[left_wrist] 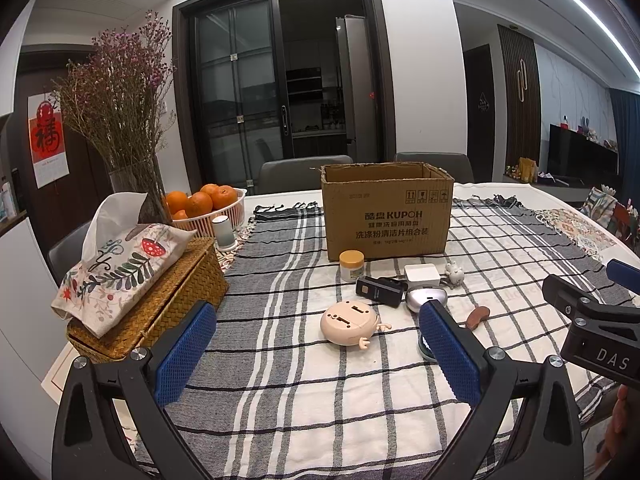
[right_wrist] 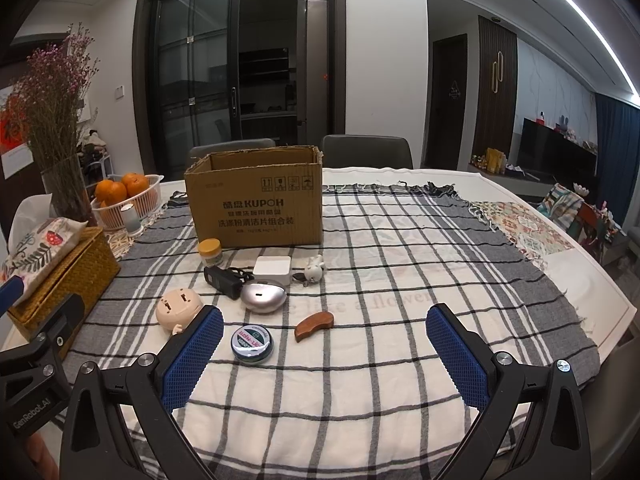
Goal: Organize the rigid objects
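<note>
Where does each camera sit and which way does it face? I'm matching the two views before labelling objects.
Left wrist: rides the left gripper, above the near table edge, facing the cardboard box; its own open blue fingers show, with the right gripper at right.
Right wrist: rides the right gripper, further right, facing the same way; its open fingers show, with the left gripper at far left.
Shared: box, round beige toy, silver oval case, wooden piece.

white table [right_wrist: 592, 280], plaid cloth [right_wrist: 360, 360] spread on top

Brown cardboard box [right_wrist: 256, 200], plaid tablecloth [right_wrist: 360, 360]
</note>
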`<state>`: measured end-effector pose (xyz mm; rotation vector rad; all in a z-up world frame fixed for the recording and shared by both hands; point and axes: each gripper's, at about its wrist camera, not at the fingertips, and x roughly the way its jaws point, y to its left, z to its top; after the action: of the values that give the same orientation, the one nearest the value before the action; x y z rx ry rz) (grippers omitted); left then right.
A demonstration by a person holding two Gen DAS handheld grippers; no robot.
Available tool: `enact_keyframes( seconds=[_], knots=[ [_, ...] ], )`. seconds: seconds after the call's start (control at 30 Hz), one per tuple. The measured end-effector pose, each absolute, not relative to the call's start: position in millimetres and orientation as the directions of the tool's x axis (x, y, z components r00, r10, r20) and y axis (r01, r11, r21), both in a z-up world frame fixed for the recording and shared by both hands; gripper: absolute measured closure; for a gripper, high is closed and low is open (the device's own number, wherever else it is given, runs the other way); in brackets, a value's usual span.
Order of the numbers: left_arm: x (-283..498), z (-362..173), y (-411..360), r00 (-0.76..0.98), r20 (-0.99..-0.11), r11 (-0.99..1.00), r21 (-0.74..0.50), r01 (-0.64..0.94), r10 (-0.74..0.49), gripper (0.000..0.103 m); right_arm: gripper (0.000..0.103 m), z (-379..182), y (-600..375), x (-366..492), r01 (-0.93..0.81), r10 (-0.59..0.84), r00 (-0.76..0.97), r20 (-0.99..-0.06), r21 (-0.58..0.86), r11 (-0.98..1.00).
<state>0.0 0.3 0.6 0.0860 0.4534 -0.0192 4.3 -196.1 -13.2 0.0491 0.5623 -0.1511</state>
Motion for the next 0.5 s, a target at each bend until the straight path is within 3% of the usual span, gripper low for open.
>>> enact_keyframes(
  seconds=[0.5],
  knots=[
    [2.6, -3.7, 2.5, 0.898, -0.439, 0.996, 0.076, 0.036, 0.001, 0.000, 0.000, -13.4, -195.4, 3.9, 0.154, -0.128, 0.835, -0.536, 0.004, 0.988]
  ],
)
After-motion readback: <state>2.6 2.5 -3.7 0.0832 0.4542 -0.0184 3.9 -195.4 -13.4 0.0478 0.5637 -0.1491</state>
